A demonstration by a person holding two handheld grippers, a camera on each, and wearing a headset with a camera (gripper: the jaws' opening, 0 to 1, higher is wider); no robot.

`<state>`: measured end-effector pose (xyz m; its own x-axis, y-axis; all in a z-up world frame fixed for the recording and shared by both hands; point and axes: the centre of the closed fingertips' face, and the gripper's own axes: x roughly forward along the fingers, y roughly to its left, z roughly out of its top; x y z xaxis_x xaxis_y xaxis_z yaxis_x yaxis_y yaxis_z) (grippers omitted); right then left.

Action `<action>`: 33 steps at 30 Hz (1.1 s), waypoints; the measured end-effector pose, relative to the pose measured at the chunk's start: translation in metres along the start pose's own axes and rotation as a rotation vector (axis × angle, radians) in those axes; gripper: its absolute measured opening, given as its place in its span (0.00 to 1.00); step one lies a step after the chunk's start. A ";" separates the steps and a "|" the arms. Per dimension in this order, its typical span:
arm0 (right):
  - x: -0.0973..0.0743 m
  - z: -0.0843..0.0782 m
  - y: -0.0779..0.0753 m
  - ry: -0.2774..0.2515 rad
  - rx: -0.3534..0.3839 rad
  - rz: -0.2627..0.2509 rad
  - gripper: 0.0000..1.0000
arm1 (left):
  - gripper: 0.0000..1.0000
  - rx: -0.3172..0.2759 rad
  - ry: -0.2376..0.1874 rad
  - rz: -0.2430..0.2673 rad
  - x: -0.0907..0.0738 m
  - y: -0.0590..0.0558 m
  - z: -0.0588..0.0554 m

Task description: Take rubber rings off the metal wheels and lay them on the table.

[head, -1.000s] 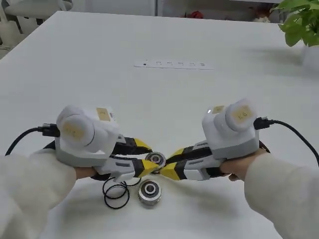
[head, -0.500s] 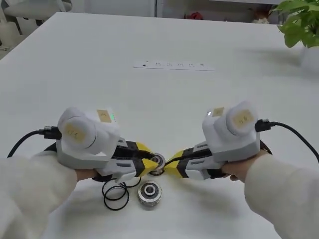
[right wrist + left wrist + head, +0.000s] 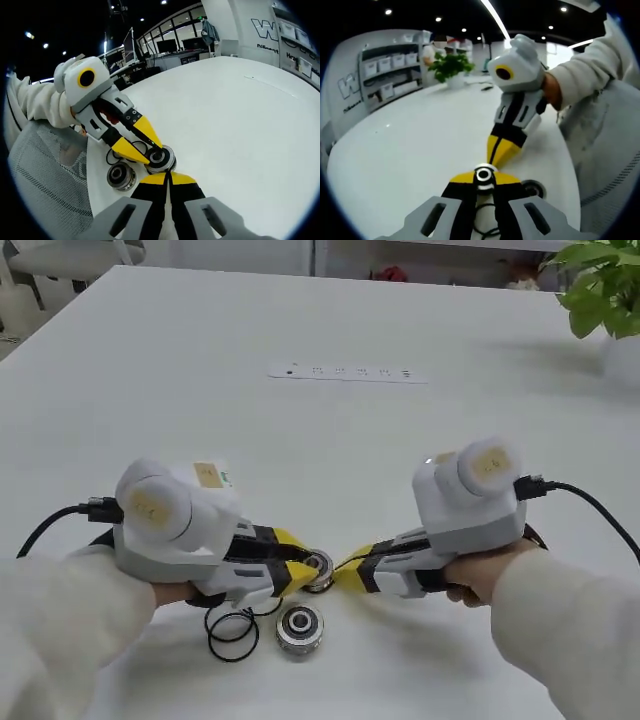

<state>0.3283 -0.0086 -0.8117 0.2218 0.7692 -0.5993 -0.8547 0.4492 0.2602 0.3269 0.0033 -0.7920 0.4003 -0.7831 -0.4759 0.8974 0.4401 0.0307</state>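
The left gripper (image 3: 304, 573) clamps its yellow-tipped jaws on a shiny round metal wheel (image 3: 320, 566) just above the smooth white table (image 3: 350, 450). The right gripper (image 3: 346, 577) has its jaws pressed together at the wheel's rim. A second wheel (image 3: 299, 626) lies flat beside thin black rubber rings (image 3: 232, 630).

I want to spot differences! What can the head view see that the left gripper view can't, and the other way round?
Head view: a white power strip. Left gripper view: shelves with bins and ceiling lights. Both: the metal wheel clamped by the left gripper, the right gripper closed right beside it, and a leafy plant.
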 end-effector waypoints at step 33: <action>-0.007 0.016 0.008 -0.083 0.236 0.026 0.00 | 0.12 -0.002 -0.009 0.028 -0.001 -0.001 0.000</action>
<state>0.3272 -0.0032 -0.7934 0.2470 0.8122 -0.5285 -0.7298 0.5147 0.4500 0.3254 0.0036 -0.7914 0.4271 -0.7743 -0.4669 0.8853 0.4631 0.0418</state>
